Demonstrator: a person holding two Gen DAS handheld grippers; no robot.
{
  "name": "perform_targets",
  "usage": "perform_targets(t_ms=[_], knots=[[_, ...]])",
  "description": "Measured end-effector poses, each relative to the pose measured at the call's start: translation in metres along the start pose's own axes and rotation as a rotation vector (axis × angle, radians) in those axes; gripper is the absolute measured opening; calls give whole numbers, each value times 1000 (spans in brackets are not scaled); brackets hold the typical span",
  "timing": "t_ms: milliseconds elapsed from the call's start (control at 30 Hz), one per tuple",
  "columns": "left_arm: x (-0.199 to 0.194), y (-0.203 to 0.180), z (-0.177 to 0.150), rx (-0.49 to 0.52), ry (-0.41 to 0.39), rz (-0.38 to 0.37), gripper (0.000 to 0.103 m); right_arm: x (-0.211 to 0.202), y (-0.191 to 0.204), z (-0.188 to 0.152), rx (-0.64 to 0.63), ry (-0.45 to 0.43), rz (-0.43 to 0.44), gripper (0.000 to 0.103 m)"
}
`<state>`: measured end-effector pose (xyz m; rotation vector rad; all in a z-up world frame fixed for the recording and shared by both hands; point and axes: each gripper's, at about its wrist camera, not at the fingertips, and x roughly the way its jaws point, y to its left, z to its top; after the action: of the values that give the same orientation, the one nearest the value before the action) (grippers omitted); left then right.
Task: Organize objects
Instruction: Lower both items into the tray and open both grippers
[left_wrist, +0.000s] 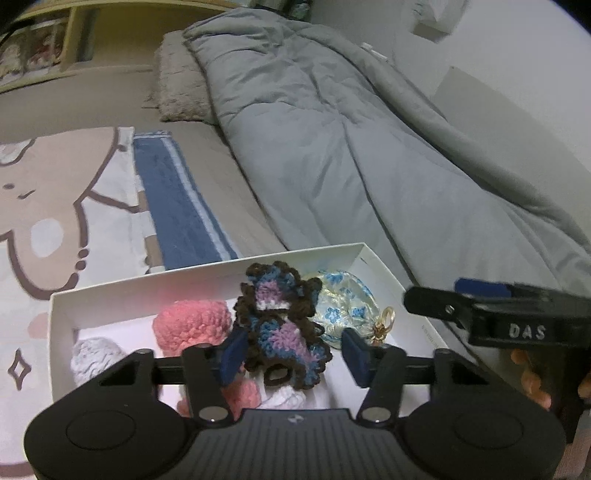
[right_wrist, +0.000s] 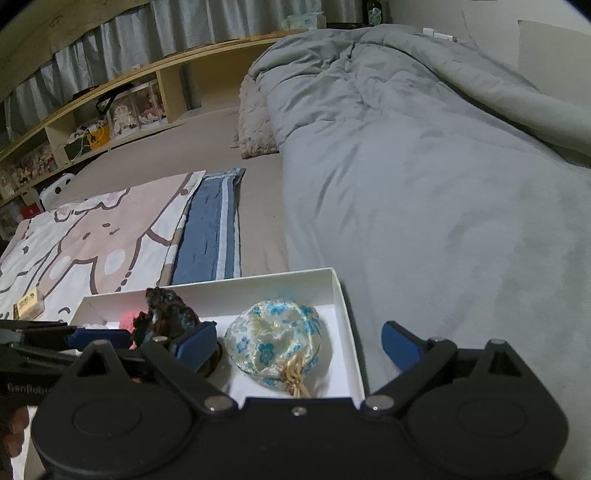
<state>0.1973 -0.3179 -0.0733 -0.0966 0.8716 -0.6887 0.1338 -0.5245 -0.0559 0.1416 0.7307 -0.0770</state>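
Honestly, I'd judge everything in the white box (left_wrist: 207, 275) soft and light. My left gripper (left_wrist: 291, 352) hangs spread around the crocheted butterfly (left_wrist: 282, 321); I'd pinch its body. My right gripper (right_wrist: 299, 345) is spread over the floral pouch (right_wrist: 275, 341). Pink yarn ball (left_wrist: 194, 326) is half-hidden.

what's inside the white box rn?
White box holds a brown-blue-purple crochet piece, pink crochet, white crochet and a floral pouch. The near floor is hidden by the grippers.
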Motion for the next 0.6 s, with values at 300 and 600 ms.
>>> perform_targets(t_ms=[300, 600], knots=[[19, 4, 1, -66, 44, 30, 25, -16, -2, -7, 20, -1, 8, 95], [38, -2, -11, -48, 100, 22, 19, -14, -7, -14, 17, 24, 5, 95]])
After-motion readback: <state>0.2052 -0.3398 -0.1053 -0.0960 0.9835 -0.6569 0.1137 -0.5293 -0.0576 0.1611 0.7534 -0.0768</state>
